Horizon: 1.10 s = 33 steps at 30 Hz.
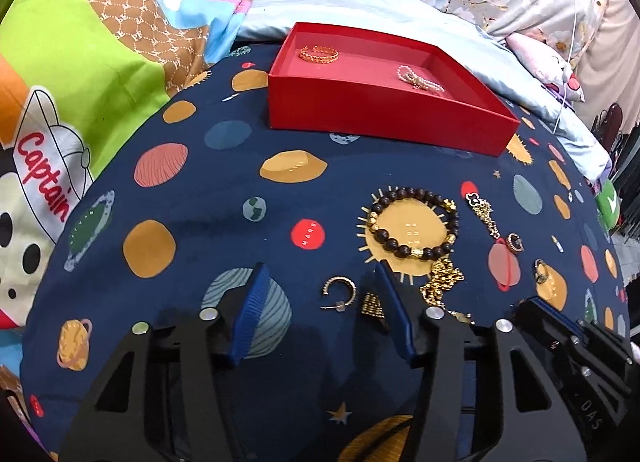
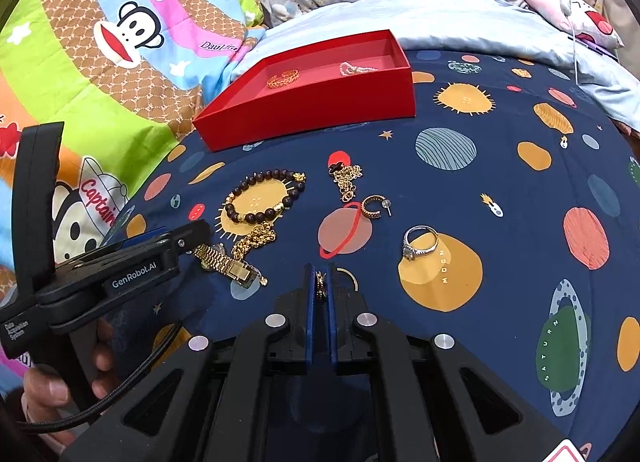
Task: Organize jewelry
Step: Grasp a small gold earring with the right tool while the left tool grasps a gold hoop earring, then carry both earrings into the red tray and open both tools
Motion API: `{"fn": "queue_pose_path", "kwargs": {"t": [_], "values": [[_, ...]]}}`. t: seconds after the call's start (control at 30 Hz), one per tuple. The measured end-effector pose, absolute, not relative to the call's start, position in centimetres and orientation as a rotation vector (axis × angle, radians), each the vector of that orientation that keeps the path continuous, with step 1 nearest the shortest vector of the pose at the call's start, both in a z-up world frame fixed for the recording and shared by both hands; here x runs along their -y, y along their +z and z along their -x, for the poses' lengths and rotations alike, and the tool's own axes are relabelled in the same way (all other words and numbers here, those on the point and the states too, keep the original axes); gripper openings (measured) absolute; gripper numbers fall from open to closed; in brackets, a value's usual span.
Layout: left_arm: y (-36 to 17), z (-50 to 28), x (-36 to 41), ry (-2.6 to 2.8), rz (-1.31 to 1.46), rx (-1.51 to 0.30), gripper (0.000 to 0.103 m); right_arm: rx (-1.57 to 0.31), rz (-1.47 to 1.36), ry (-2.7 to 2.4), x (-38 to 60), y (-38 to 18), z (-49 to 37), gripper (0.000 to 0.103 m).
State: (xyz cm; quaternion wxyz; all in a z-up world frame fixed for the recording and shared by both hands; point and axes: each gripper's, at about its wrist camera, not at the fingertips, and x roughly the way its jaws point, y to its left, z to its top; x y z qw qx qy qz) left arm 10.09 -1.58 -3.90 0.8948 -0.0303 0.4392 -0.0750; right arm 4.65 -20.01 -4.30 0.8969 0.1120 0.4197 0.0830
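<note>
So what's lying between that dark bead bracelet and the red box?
Nothing but bare planet-print bedsheet separates the bead bracelet from the red box; both wrist views show that.

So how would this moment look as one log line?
left gripper: open over hoop earring | right gripper: shut on ring | red box: two pieces

Red box [image 1: 360,109], navy planet-print sheet [image 1: 192,221], dark-beaded gold-accented bracelet [image 1: 412,223], blue-padded tongs [image 2: 320,282].

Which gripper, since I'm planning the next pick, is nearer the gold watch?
Left. The left gripper has its open fingers at one end of the gold watch. The right gripper, shut on a small gold piece, sits clear of it, further right.
</note>
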Motion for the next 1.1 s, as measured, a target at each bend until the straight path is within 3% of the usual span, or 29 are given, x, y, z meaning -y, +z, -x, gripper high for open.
{"fn": "queue_pose_path", "kwargs": {"t": [0.37, 0.57, 1.1], "values": [[-4.1, -9.6, 1.6, -0.129, -0.012, -0.883, 0.033, -0.869, -0.231, 0.175, 19.9, -4.3, -4.8, 0.004], [-4.1, -9.6, 1.3, -0.12, -0.022, -0.88, 0.016, -0.87, -0.232, 0.175, 19.9, -4.3, -4.7, 0.004], [-3.2, -8.3, 0.1, -0.154, 0.027, -0.878, 0.016, -0.848, -0.251, 0.176, 20.1, -4.0, -4.5, 0.004]]}}
